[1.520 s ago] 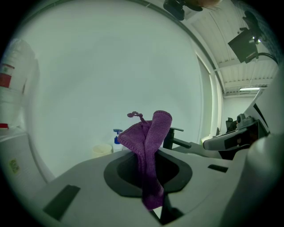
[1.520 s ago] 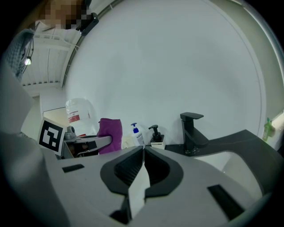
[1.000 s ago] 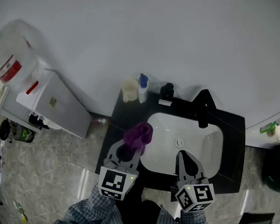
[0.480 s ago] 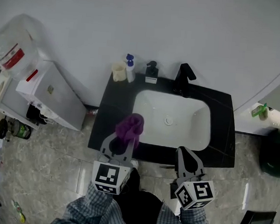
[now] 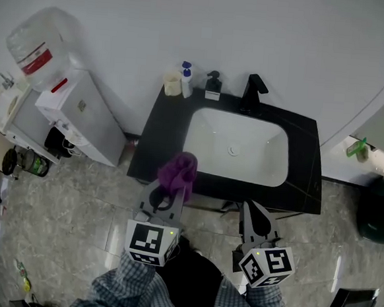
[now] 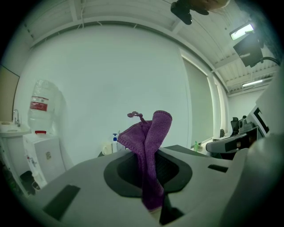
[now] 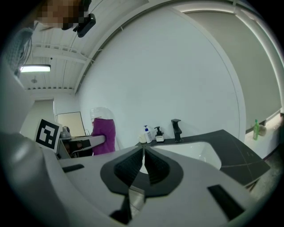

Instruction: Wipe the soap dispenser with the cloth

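Gripping: left claw (image 5: 164, 200) is clamped on the purple cloth (image 5: 179, 171). The cloth is pinched between the jaws and bunches up past the tips.
Right claw: right claw (image 5: 249, 211) has its jaws pressed together with nothing between them. It sits level with the left claw, off to its right, apart from it.
Under claws: stone floor (image 5: 73, 233). Both claws are short of the desk's near edge.
Desk: black desk (image 5: 158, 143) is just ahead of both claws. In head view the cloth's top overlaps its near edge.
Basin: white basin (image 5: 210, 134) is sunk into the desk, ahead of the right claw and ahead-right of the left claw.
Faucet: black faucet (image 5: 252, 91) stands behind the basin, well ahead of the right claw.
Soap dispenser: black soap dispenser (image 5: 213, 85) with a pale label stands upright at the desk's back edge by the wall (image 5: 255, 28). It is well ahead of the left claw and a bit right, ahead-left of the right claw, and well apart from the cloth.
Beside dispenser: blue-capped bottle (image 5: 185, 76) is just left of it, then a pale cup (image 5: 172, 83).
Far left: water cooler (image 5: 82, 124) with a jug (image 5: 36, 46) on top, ahead-left of the left claw, off the desk.
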Action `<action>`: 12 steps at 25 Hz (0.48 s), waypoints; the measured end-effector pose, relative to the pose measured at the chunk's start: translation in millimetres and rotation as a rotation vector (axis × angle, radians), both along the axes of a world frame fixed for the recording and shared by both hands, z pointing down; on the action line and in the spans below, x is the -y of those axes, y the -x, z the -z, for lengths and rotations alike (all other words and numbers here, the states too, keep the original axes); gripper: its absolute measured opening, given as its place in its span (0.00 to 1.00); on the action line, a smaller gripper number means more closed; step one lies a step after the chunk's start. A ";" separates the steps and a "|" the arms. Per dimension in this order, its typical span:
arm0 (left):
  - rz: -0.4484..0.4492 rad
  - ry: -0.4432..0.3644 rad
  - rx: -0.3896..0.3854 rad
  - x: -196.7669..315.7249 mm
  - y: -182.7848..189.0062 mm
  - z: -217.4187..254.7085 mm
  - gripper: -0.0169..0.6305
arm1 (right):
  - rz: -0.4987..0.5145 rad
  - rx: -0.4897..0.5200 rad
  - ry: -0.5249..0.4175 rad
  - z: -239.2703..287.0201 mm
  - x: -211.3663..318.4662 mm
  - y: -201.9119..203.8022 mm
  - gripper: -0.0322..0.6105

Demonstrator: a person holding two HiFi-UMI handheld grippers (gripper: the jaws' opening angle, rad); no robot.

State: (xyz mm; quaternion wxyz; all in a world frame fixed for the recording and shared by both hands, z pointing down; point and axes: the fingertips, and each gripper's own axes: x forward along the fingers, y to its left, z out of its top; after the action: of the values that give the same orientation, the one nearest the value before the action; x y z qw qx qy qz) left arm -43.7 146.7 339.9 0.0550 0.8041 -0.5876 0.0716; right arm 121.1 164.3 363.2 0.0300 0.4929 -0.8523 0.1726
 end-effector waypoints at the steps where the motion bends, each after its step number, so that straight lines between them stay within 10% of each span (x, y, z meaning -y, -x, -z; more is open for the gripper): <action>1: 0.003 0.000 0.003 -5.3 0.9 1.5 0.12 | 0.005 0.003 -0.002 1.4 -4.3 1.6 0.09; 12: 0.006 0.027 0.027 -28.5 18.3 2.7 0.12 | 0.030 0.014 -0.012 10.8 -17.9 25.5 0.09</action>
State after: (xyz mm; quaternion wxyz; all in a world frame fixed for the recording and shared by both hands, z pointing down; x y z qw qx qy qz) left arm -62.0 175.2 337.2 0.0582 0.8004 -0.5898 0.0901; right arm 95.6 182.1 352.5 0.0237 0.4792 -0.8607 0.1703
